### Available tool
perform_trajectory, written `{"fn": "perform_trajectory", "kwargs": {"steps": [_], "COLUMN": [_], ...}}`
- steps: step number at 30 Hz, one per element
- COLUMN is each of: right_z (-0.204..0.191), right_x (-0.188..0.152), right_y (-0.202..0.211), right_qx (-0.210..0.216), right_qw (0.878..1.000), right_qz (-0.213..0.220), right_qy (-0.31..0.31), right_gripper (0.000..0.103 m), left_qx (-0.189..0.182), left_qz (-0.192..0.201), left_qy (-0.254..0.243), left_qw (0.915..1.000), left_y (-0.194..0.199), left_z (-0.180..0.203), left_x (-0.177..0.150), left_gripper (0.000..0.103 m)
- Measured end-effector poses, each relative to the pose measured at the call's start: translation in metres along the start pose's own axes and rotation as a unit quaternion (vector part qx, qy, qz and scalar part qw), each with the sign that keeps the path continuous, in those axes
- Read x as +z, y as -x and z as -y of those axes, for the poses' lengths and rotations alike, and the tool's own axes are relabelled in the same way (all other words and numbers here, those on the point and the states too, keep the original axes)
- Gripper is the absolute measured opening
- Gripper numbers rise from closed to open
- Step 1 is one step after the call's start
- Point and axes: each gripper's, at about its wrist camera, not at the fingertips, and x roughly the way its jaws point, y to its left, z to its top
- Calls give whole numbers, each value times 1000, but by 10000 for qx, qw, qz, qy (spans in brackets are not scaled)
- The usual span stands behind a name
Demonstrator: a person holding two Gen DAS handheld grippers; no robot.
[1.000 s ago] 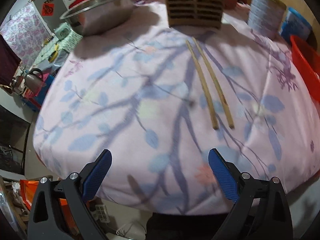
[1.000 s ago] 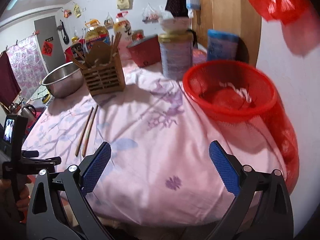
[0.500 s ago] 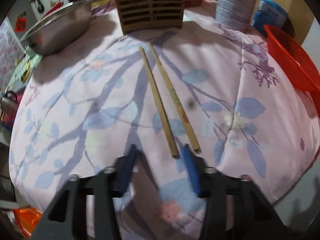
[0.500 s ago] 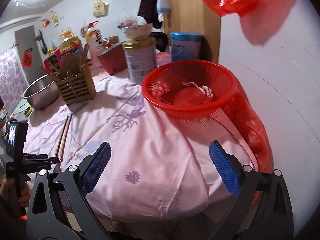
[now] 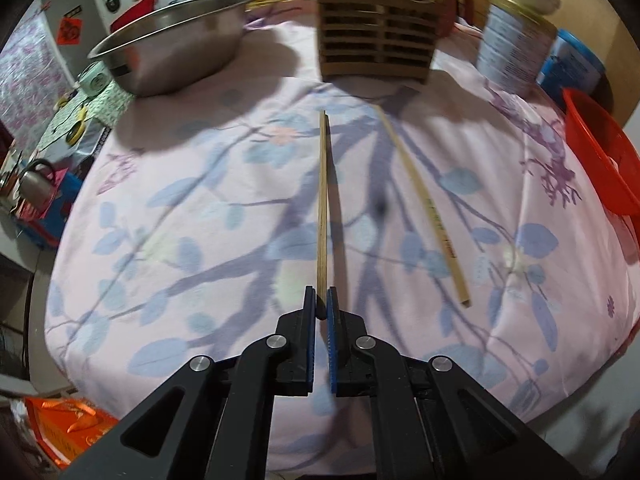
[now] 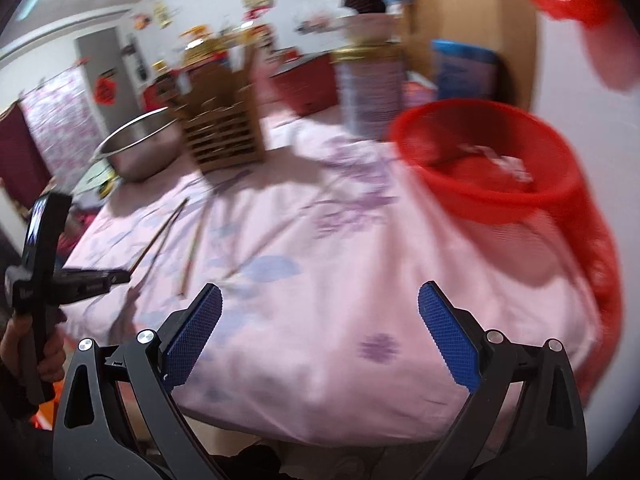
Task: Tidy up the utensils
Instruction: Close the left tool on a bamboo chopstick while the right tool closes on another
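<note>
Left gripper [image 5: 321,305] is pinched tight on the near end of one chopstick [image 5: 322,200], which juts straight ahead, seemingly lifted off the pink floral cloth of the counter [image 5: 160,216]. Its mate, the second chopstick [image 5: 424,208], lies flat just to the right. Right gripper [image 6: 318,336] hangs spread wide, holding nothing. I judge the pick-up step is under way; next calls for carrying the stick forward and tipping it upright into the slatted wooden holder [image 5: 376,40], which already holds other sticks. Steel bowl [image 5: 172,56] hides its inside; the red basket [image 6: 484,160] holds something whitish, blurred
</note>
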Motion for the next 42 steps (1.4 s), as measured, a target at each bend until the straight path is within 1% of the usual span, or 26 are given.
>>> {"fn": "perform_trajectory", "kwargs": {"steps": [4,7,9,11,14,15,17,20,24,26,28,30,32,35,39,42], "right_z": [-35,-56,-65,-76,-92,-99,-108,-117,-124,-125,-124,-125,-127,-122,-118,-108], "right_x": [3,6,6,6,2,-2,-10,-15,-16,-19,-21,-22,-24,-24,-22,-14], "right_y": [-19,-36,-46,-59,-74,-82,-93,-106,-116,-121,-126,-126,-126,-126,-120,-107], "right_qx": [499,850,999,1091,957,931,936,950,852,788,719,615,485,547,544,504], "right_qw": [9984,9957,9942,9930,9928,9919,9904,9893,9902,9907,9913,9920,9921,9921,9911,9917], "right_qz": [-43,-82,-115,-135,-62,-107,-248,-381,-428,-507,-557,-461,-385,-349,-386,-245], "right_qy": [279,356,370,422,715,857,982,1040,1024,984,951,1001,1087,1078,1154,1156], "right_gripper": [94,87,81,73,65,62,52,42,37,31,28,25,17,8,6,6], "left_qx": [84,132,172,175,165,157,162,165,147,135,120,117,102,88,82,63], "left_qz": [20,42,59,62,56,53,46,0,-103,-133,-150,-164,-185,-223,-231,-148], "left_qy": [62,34,7,2,-4,-12,-44,-93,-120,-153,-197,-240,-275,-293,-260,-205], "left_qw": [9999,9999,9998,9998,9998,9999,9998,9998,9998,9997,9996,9995,9994,9993,9994,9997], "left_y": [10,17,21,24,26,26,25,21,13,9,6,4,1,-4,-6,0], "left_z": [-17,-26,-33,-37,-44,-46,-49,-54,-60,-61,-62,-62,-60,-57,-52,-47], "left_x": [0,1,5,7,15,17,21,26,29,31,33,35,36,36,38,41], "left_gripper": [6,6,6,6,6,6,6,6,6,6,6,6,6,6,6,6]}}
